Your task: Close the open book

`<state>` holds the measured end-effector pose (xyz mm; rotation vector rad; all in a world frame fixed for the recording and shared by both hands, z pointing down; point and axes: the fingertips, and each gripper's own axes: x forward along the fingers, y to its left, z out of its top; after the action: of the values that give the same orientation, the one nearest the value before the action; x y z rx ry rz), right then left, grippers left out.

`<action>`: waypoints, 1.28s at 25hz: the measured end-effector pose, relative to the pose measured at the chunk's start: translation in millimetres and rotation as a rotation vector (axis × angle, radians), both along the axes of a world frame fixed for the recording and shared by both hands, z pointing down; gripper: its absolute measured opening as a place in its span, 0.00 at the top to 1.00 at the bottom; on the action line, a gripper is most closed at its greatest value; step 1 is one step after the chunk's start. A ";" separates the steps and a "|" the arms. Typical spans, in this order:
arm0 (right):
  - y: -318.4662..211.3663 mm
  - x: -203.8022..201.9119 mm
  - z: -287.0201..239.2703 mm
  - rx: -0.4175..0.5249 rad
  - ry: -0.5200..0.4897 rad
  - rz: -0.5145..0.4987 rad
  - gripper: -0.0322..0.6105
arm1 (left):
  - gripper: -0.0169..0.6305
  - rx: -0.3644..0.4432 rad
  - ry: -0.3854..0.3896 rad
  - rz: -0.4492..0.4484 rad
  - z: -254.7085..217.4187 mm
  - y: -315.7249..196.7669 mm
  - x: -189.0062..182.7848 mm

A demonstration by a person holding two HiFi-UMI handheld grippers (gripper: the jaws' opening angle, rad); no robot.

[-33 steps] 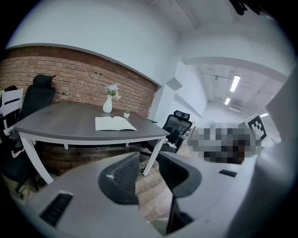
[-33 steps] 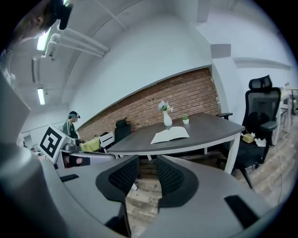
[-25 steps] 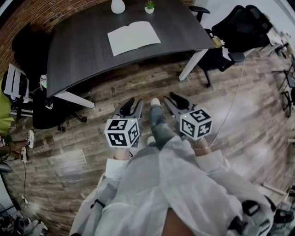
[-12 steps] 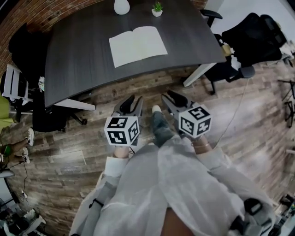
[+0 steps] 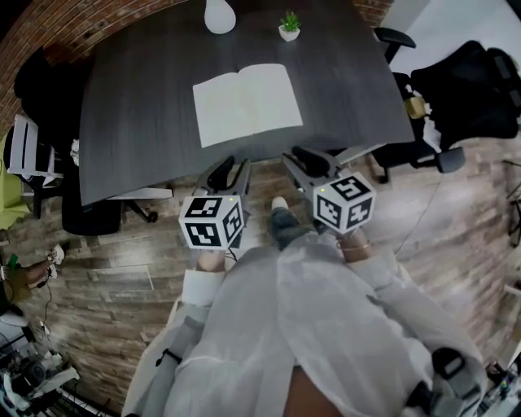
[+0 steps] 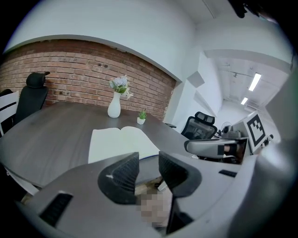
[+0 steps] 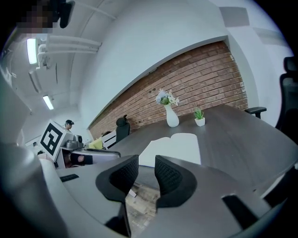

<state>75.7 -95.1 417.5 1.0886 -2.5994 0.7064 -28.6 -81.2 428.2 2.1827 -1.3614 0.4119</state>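
An open book [image 5: 247,103] with blank pale pages lies flat on the dark grey table [image 5: 130,122], a little back from its near edge. My left gripper [image 5: 230,173] and right gripper [image 5: 309,163] are side by side at the table's near edge, short of the book. Both stand open with nothing between the jaws. In the left gripper view the book [image 6: 122,143] lies just beyond the left gripper [image 6: 149,169]. The right gripper view shows the book [image 7: 174,148] past the right gripper [image 7: 146,174].
A white vase [image 5: 220,15] with flowers and a small potted plant [image 5: 289,26] stand at the table's far side. Black office chairs [image 5: 464,89] are to the right, another chair [image 5: 41,73] to the left. The floor [image 5: 98,277] is wood plank.
Both grippers have moved forward together from over the floor to the table's near edge. The book and table now sit closer in view. The jaws have not changed.
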 end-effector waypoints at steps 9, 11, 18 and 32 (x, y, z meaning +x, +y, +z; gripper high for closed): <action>-67.0 11.4 -4.4 0.015 0.015 -0.044 0.79 | 0.80 -0.007 0.020 -0.037 1.5 -62.9 14.7; -76.0 15.7 -5.0 0.012 0.012 -0.045 0.79 | 0.80 -0.022 0.032 -0.040 5.2 -69.3 19.9; -92.8 25.1 1.4 0.002 -0.006 -0.042 0.79 | 0.80 -0.026 0.014 -0.044 8.2 -86.6 25.2; -98.7 37.4 11.8 -0.030 -0.031 0.039 0.79 | 0.80 -0.050 -0.024 0.007 16.8 -99.4 25.0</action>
<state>113.2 -193.8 429.3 1.1310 -2.5918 0.7741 -3.6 -180.6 445.0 2.1485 -1.3426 0.4713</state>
